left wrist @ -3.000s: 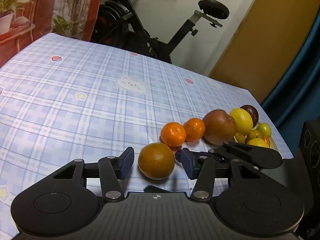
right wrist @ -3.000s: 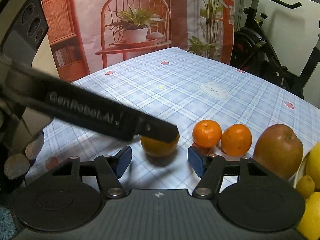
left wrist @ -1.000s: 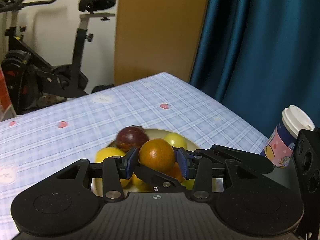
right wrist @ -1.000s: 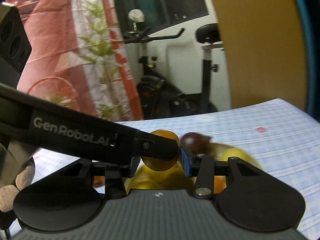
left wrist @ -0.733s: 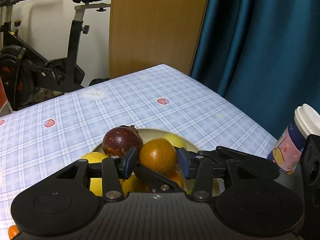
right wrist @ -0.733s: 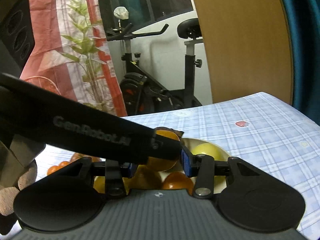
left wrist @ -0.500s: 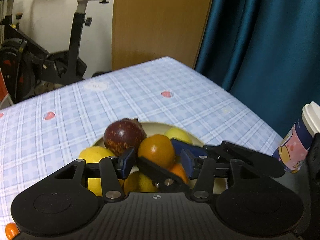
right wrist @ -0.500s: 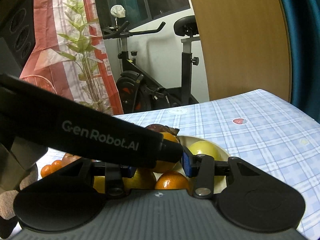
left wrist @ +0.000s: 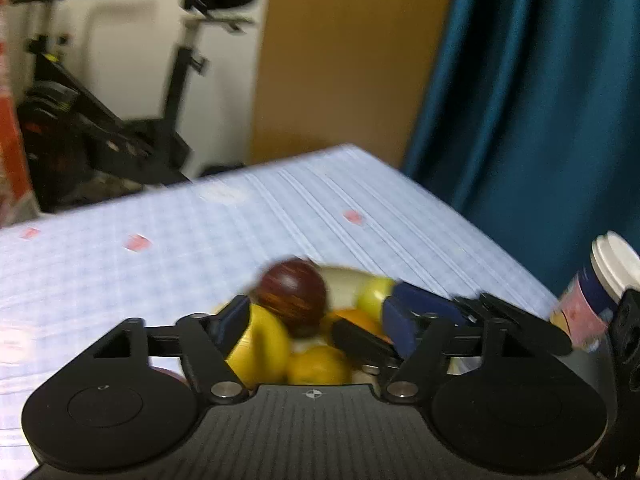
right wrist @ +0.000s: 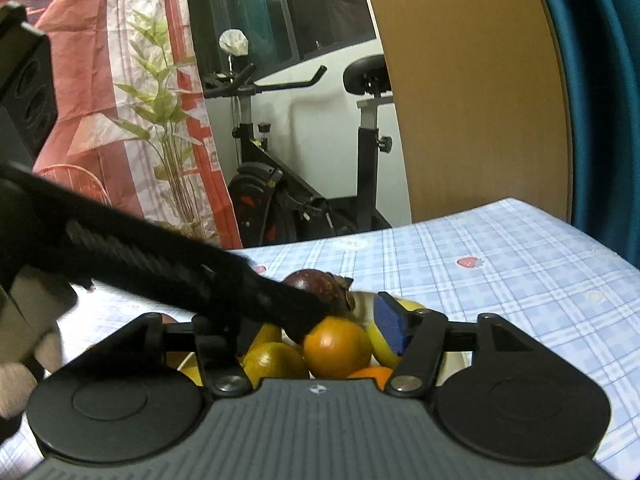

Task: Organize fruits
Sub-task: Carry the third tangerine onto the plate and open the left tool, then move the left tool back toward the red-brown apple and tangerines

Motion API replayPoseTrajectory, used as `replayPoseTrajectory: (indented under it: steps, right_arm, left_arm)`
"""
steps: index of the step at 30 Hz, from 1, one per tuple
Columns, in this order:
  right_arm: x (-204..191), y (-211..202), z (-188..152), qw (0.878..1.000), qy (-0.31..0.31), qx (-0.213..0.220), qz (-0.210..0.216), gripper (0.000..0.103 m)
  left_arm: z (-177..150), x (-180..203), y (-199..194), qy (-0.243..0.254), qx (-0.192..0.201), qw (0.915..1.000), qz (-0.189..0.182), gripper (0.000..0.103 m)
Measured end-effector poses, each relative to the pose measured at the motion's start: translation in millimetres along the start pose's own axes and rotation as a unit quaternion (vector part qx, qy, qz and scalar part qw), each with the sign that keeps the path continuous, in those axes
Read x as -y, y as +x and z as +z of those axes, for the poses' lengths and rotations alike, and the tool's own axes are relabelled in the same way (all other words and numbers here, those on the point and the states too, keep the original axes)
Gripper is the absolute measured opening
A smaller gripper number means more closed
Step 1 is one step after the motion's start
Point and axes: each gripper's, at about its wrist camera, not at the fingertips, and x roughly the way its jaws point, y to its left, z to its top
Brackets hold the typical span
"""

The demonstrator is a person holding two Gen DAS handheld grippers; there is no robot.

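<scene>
Orange [right wrist: 337, 347] now released onto plate [left wrist: 340, 280]; both hand-held grippers opening.

The left gripper [left wrist: 316, 320] was opening over blurred piled fruit on the checked worktop [left wrist: 160, 248]: a dark purple fruit [left wrist: 290, 290] at twelve o'clock, perhaps a lemon [left wrist: 262, 346] at nine, nothing gripped.
</scene>
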Motion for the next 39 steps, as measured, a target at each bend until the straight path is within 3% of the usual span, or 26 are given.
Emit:
replayPoseTrajectory:
  steps: [1, 8, 14, 18, 24, 31, 39]
  right_arm:
    - [-0.4, -0.2, 0.4, 1.000, -0.002, 0.002, 0.000, 0.063]
    - [-4.5, -4.5, 1.5, 1.000, -0.006, 0.011, 0.010, 0.063]
    - [-26.1, -2.2, 6.6, 0.999, -0.034, -0.001, 0.035, 0.063]
    - [-52.5, 3.3, 12.4, 0.994, -0.084, -0.019, 0.069, 0.063]
    - [-98.0, 28.1, 9.7, 0.974, -0.179, -0.079, 0.118, 0.063]
    - [-118.7, 73.9, 15.7, 0.965, -0.180, -0.141, 0.127, 0.062]
    - [-131.3, 101.4, 3.5, 0.946, -0.230, -0.193, 0.125, 0.063]
  left_arm:
    - [-0.2, -6.6, -7.2, -0.006, 0.009, 0.9998, 0.014, 0.089]
    - [-2.9, -53.3, -44.6, -0.015, 0.029, 0.9952, 0.092, 0.089]
    - [1.2, -85.1, -53.2, -0.041, 0.001, 0.9857, 0.163, 0.088]
    - [-1.9, -100.9, -62.4, -0.064, 0.021, 0.9857, 0.154, 0.088]
    - [-7.6, -109.2, -67.7, -0.080, 0.033, 0.9862, 0.142, 0.087]
    - [-25.5, -113.8, -75.1, -0.094, 0.036, 0.9869, 0.127, 0.084]
    - [-36.2, -123.0, -79.0, -0.114, 0.038, 0.9860, 0.116, 0.083]
